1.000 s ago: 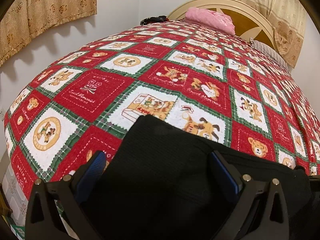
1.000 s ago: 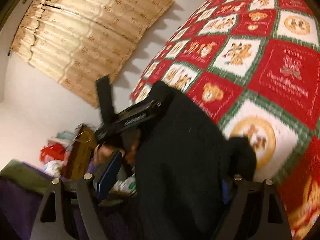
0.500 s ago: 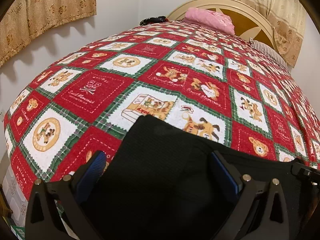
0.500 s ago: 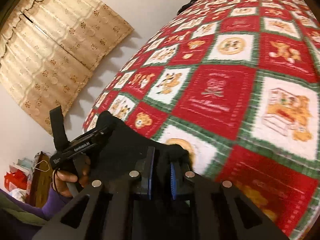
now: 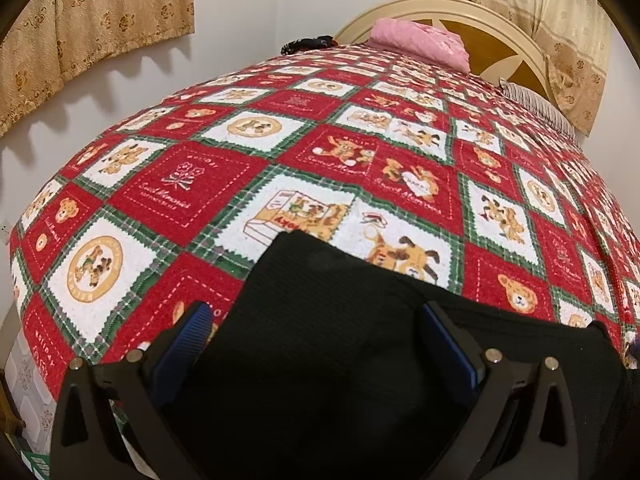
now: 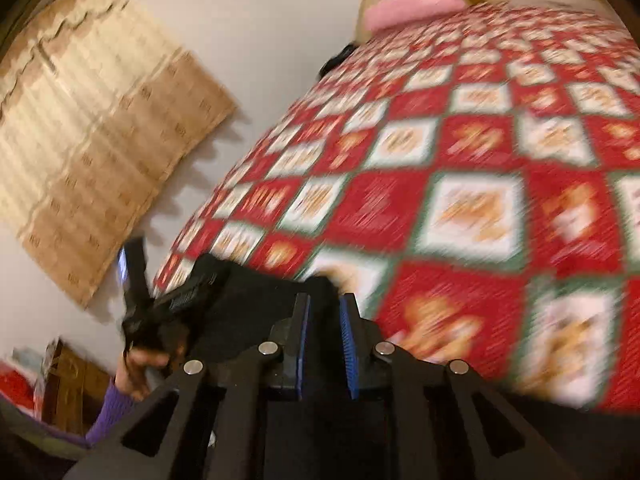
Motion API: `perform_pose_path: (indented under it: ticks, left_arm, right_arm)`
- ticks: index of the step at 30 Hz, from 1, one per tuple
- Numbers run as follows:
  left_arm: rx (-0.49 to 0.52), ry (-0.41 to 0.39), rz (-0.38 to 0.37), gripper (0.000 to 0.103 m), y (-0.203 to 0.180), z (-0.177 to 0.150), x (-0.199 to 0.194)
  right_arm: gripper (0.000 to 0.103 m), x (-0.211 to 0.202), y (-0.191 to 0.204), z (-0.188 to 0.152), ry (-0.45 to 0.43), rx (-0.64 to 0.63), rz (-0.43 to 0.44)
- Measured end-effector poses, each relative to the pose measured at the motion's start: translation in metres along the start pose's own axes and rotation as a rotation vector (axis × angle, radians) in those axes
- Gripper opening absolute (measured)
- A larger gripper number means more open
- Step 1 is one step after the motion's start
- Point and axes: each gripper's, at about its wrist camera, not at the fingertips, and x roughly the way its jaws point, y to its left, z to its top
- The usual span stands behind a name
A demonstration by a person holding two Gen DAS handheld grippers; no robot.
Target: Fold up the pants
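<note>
Black pants (image 5: pixel 328 312) lie on the near end of a red, white and green teddy-bear quilt (image 5: pixel 312 152). My left gripper (image 5: pixel 316 328) is open, its blue pads (image 5: pixel 188 336) wide apart over the black cloth. In the blurred right wrist view, my right gripper (image 6: pixel 325 312) is shut on a fold of the black pants (image 6: pixel 256 304) and holds it just above the quilt (image 6: pixel 472 168). The left gripper (image 6: pixel 160 304) shows there too, held by a hand in a purple sleeve at the pants' left edge.
A pink pillow (image 5: pixel 420 40) and a cream headboard (image 5: pixel 492 24) stand at the far end of the bed. A dark object (image 5: pixel 308 43) lies at the far left corner. Curtains (image 5: pixel 92 20) hang on the white wall to the left. Clutter (image 6: pixel 36 384) sits on the floor.
My right gripper closed on the pants' edge and has swung towards the headboard with the cloth. The left gripper has stayed open and still.
</note>
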Motion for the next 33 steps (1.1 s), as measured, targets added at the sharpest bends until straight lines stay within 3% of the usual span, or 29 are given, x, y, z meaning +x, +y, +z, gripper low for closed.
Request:
perform_pose_path:
  ticks: [1, 3, 9, 11, 14, 15, 17, 18, 19, 20, 23, 26, 29, 32, 33]
  left_arm:
    - [-0.001, 0.000, -0.003, 0.103, 0.001, 0.000, 0.000]
    - [0.001, -0.001, -0.002, 0.103, 0.000, -0.001, 0.000]
    - [0.002, -0.002, 0.006, 0.103, 0.000, -0.001, 0.000]
    - [0.004, -0.003, 0.009, 0.103, 0.000, -0.001, -0.001]
    - [0.004, -0.001, 0.013, 0.103, -0.001, -0.001, -0.001]
    - [0.005, -0.001, 0.017, 0.103, -0.001, -0.001, -0.001]
    - [0.007, -0.002, 0.028, 0.103, -0.002, -0.001, -0.001]
    - [0.008, -0.003, 0.032, 0.103, -0.003, -0.001, -0.001]
    - [0.007, -0.005, 0.035, 0.103, -0.003, -0.001, -0.001]
    - [0.006, -0.006, 0.036, 0.103, -0.003, -0.002, -0.001]
    - [0.005, -0.007, 0.036, 0.103, -0.003, -0.002, -0.001]
    - [0.005, -0.008, 0.036, 0.103, -0.003, -0.002, -0.001]
    - [0.004, -0.009, 0.034, 0.103, -0.002, -0.002, -0.001]
    - [0.006, -0.009, 0.035, 0.103, -0.002, -0.001, -0.001]
    - [0.004, -0.009, 0.034, 0.103, -0.002, -0.002, -0.002]
  right_arm:
    - [0.016, 0.009, 0.005, -0.009, 0.032, -0.036, -0.036]
    - [0.016, 0.003, 0.004, -0.022, 0.016, -0.051, -0.055]
    - [0.016, -0.104, -0.086, -0.050, -0.113, 0.177, -0.183]
    - [0.016, -0.165, -0.126, -0.070, -0.228, 0.309, -0.129]
    - [0.016, -0.256, -0.162, -0.105, -0.429, 0.439, -0.244]
    - [0.020, -0.286, -0.170, -0.119, -0.500, 0.474, -0.303]
    - [0.048, -0.353, -0.185, -0.153, -0.668, 0.555, -0.485]
    - [0.072, -0.372, -0.186, -0.164, -0.722, 0.567, -0.561]
    - [0.080, -0.397, -0.185, -0.180, -0.798, 0.571, -0.687]
    - [0.080, -0.411, -0.185, -0.188, -0.831, 0.569, -0.756]
    - [0.080, -0.433, -0.196, -0.207, -0.836, 0.579, -0.879]
    - [0.080, -0.425, -0.216, -0.214, -0.733, 0.598, -0.927]
    - [0.080, -0.402, -0.204, -0.206, -0.650, 0.485, -1.040]
    - [0.079, -0.386, -0.199, -0.193, -0.572, 0.435, -1.069]
    - [0.074, -0.381, -0.198, -0.189, -0.535, 0.419, -1.103]
